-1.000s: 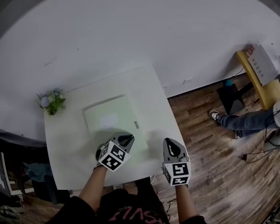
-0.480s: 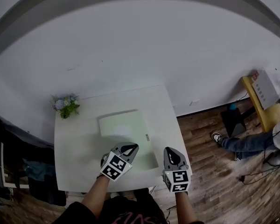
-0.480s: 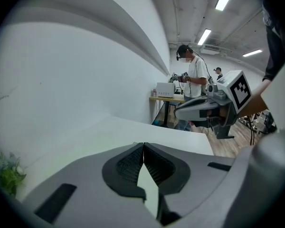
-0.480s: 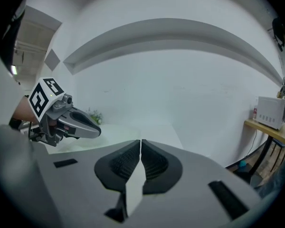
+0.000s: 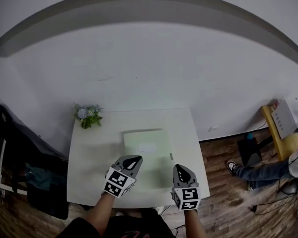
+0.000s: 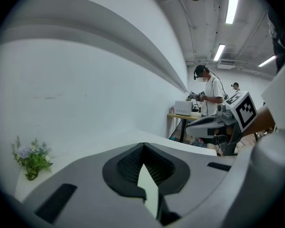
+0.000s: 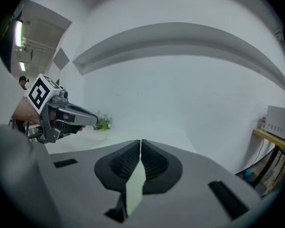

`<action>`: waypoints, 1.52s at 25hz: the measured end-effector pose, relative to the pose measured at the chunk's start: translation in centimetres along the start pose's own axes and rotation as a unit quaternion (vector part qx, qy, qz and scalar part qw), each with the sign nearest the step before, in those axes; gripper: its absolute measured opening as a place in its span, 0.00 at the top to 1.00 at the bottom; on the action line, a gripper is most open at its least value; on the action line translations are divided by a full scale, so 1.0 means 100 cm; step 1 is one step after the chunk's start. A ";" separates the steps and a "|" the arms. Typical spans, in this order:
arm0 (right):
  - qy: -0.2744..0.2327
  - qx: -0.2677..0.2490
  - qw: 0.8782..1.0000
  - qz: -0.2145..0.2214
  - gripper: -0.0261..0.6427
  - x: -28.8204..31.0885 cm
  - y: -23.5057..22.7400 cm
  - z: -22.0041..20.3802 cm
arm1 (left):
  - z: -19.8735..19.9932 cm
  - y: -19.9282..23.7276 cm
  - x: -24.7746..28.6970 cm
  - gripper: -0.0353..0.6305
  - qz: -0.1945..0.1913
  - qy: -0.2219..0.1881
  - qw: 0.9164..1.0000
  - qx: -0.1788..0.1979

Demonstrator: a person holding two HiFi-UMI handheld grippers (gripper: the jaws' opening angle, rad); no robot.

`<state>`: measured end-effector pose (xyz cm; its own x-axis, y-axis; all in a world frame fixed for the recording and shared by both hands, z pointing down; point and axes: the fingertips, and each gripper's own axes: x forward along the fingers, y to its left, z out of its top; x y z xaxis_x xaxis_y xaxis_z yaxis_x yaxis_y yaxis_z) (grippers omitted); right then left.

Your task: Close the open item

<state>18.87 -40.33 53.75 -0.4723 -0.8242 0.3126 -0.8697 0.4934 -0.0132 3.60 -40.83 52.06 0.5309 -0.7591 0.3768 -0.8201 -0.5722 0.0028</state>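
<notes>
A flat pale green case (image 5: 148,150) lies on the white table (image 5: 97,155), its lid down flat with a white patch on top. My left gripper (image 5: 134,158) hovers over the case's near left corner, jaws shut on nothing. My right gripper (image 5: 181,167) hangs at the case's near right, over the table's front edge, also shut and empty. The left gripper view shows its own jaws (image 6: 142,146) pressed together and the right gripper (image 6: 213,123) beyond. In the right gripper view its jaws (image 7: 140,141) meet, with the left gripper (image 7: 78,117) off to the left.
A small bunch of flowers (image 5: 88,115) stands at the table's far left corner by the white wall. Right of the table are wooden floor, a seated person's leg (image 5: 256,172) and a yellow stand with a white device (image 5: 283,119). Dark bags (image 5: 12,148) sit at left.
The head view has tilted up and shows more wall, so the table sits lower and further right in it. The left gripper has drawn back towards the case's near corner. Both grippers stay shut.
</notes>
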 end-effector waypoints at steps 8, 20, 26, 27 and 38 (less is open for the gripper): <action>-0.019 -0.016 1.000 0.014 0.92 0.009 0.042 0.028 | 0.016 0.039 -0.057 0.93 0.044 -0.046 0.998 -0.016; -0.046 -0.038 0.998 0.034 0.92 0.005 0.091 0.063 | 0.026 0.080 -0.142 0.93 0.116 -0.084 0.989 -0.024; -0.060 -0.050 0.996 0.034 0.92 -0.001 0.109 0.082 | 0.035 0.093 -0.182 0.93 0.147 -0.104 0.983 -0.023; -0.063 -0.052 0.996 0.035 0.92 -0.002 0.112 0.085 | 0.036 0.095 -0.188 0.93 0.151 -0.108 0.982 -0.024; -0.080 -0.057 0.995 0.020 0.93 -0.019 0.137 0.099 | 0.037 0.109 -0.241 0.93 0.180 -0.135 0.974 -0.021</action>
<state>6.43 -34.74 43.57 -0.5309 -0.8325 0.1582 -0.8323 0.5474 0.0875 -17.33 -29.88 39.57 0.2395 -0.9655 0.1026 -0.9685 -0.2451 -0.0452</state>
